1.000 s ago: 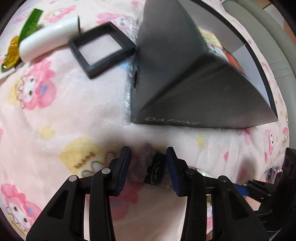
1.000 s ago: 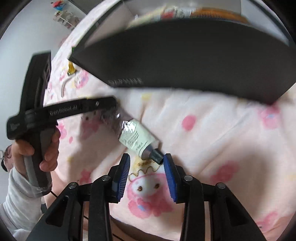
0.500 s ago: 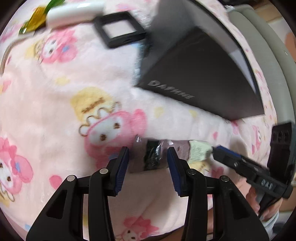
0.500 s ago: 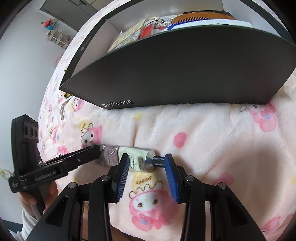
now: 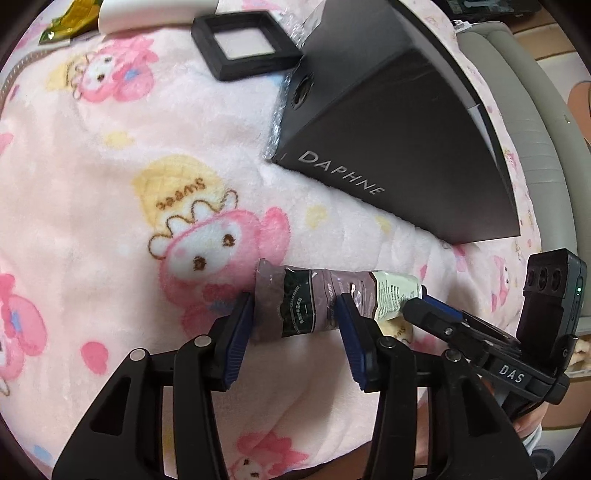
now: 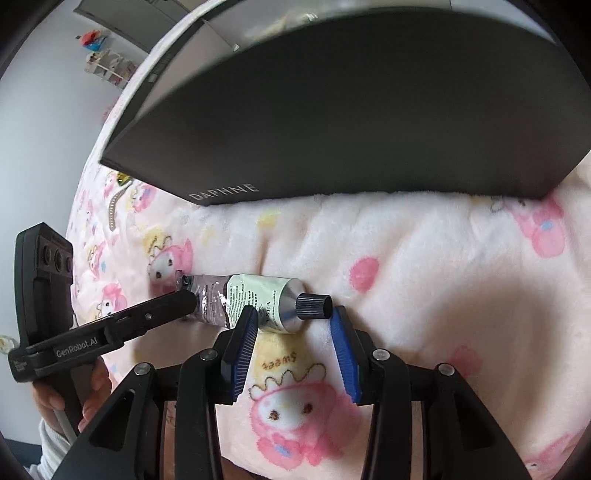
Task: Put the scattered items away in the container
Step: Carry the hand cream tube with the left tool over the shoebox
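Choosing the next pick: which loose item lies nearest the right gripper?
The crumpled cream tube, black cap at the right gripper tips; the black square frame and white bottle lie far off.

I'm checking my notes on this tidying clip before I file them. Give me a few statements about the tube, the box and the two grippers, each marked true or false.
1. The cream tube lies on the pink blanket, outside the black DAPHNE box. True.
2. The tube's black cap is off and lies apart from it. False: the cap is screwed on the tube's end.
3. The right gripper is at the cap end, the left gripper at the crimped end. True.
4. The black square frame is inside the box. False: it lies on the blanket beside the box's corner.
5. The tube is lifted clear of the blanket. False: it rests flat on it.
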`<state>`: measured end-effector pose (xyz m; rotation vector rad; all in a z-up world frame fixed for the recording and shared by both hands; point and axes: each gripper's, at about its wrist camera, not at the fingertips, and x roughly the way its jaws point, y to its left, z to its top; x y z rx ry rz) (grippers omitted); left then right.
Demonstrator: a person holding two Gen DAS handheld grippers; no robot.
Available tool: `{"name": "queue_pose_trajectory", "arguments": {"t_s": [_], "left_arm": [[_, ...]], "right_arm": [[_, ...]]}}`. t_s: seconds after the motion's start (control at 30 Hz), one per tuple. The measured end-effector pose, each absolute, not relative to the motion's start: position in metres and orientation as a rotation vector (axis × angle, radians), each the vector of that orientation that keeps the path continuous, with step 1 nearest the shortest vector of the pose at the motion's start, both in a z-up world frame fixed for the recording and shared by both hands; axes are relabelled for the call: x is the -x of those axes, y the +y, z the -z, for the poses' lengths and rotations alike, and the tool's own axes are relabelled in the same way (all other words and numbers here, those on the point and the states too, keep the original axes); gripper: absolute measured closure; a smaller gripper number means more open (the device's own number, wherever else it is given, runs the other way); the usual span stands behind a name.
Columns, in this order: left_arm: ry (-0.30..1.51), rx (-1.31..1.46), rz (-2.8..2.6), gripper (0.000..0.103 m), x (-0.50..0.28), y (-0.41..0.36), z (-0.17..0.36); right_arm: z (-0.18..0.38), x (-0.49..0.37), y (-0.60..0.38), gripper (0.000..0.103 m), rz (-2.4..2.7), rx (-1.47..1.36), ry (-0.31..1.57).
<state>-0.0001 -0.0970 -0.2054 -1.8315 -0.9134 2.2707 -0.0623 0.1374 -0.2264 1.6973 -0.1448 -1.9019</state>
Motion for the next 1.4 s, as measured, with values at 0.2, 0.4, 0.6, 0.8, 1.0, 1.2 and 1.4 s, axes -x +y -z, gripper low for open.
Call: {"name": "queue_pose_trajectory", "arguments": {"t_s": [0.2,0.4,0.6,0.8,1.0,1.2,1.4], "left_arm": [[-0.958,1.852,-2.259,0.058,-0.005,-0.104,0.216],[-0.932,1.855,-2.254,0.058,0.004,-0.083,0.219],[-0.849,1.777,-2.326,0.058,-0.009,-0.084,0.17],[-0.804,1.605,-2.382,0.06,-0.012,-0.081,0.109],[-0.722,1.538,-2.407,0.06,0.043,-0.043,0.097],[-0.634,1.521,-2.387,0.06,0.123,-0.026,0.1],[-0.588,1.587,-2.367,0.059,0.225,-0.019,0.116]], "right_arm": [[0.233,0.07,0.145,0.065,1.909,-1.717,-0.214],[0.238,0.075,0.14,0.063,1.858,-1.708,-0.253],[0.203,0.067,0.137,0.063,1.931,-1.649,-0.196],[0.139,0.062,0.161,0.063,2.007,-1.489,-0.209],[0.105,0.09,0.164,0.063,2.079,-1.388,-0.193],[0.086,0.155,0.172,0.063,2.166,-1.328,-0.137],[0.095,0.249,0.171,0.063,2.227,-1.389,-0.128]]}}
